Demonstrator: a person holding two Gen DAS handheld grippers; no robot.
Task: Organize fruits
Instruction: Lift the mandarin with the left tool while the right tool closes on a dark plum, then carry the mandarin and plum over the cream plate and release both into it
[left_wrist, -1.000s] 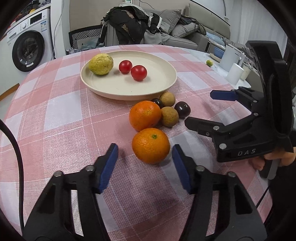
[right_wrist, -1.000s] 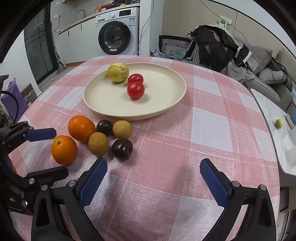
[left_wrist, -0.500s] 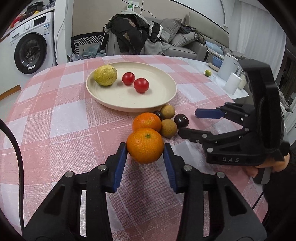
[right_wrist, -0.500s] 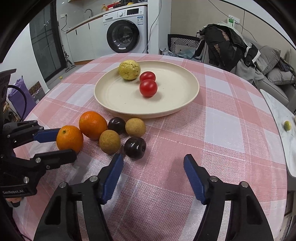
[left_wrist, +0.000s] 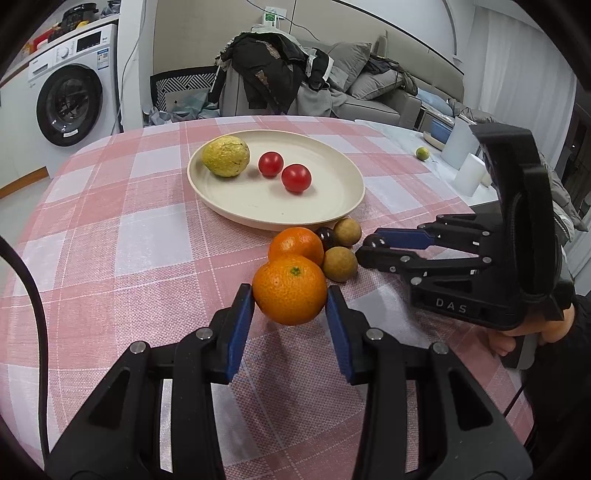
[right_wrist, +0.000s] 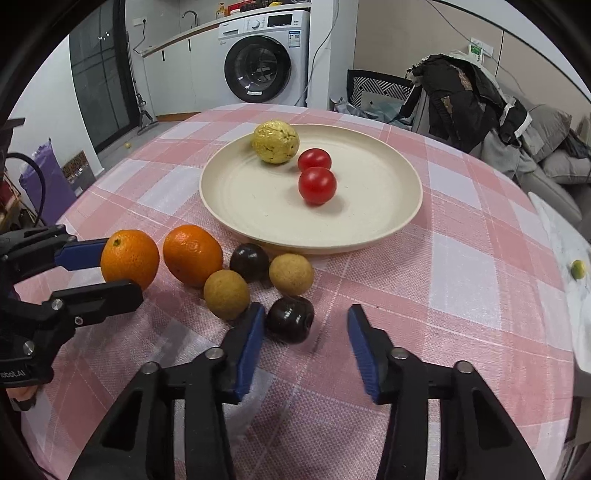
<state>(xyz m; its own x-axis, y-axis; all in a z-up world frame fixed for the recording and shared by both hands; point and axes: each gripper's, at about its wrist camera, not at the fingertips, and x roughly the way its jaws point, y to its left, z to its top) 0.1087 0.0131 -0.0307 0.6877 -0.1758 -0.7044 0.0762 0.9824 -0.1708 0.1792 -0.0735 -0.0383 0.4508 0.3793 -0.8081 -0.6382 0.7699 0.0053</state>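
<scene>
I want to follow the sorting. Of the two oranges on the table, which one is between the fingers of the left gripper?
The orange farther from the plate: the left gripper grips it. The other orange lies free, beside the small brown fruits.

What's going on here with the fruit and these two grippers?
A person is sorting fruit onto a cream plate with two handheld grippers. The left gripper is shut on an orange. The right gripper has just been closing around a dark plum; its left pad is near the plum, the right one still apart. A yellow guava and two tomatoes already lie on the plate.
</scene>
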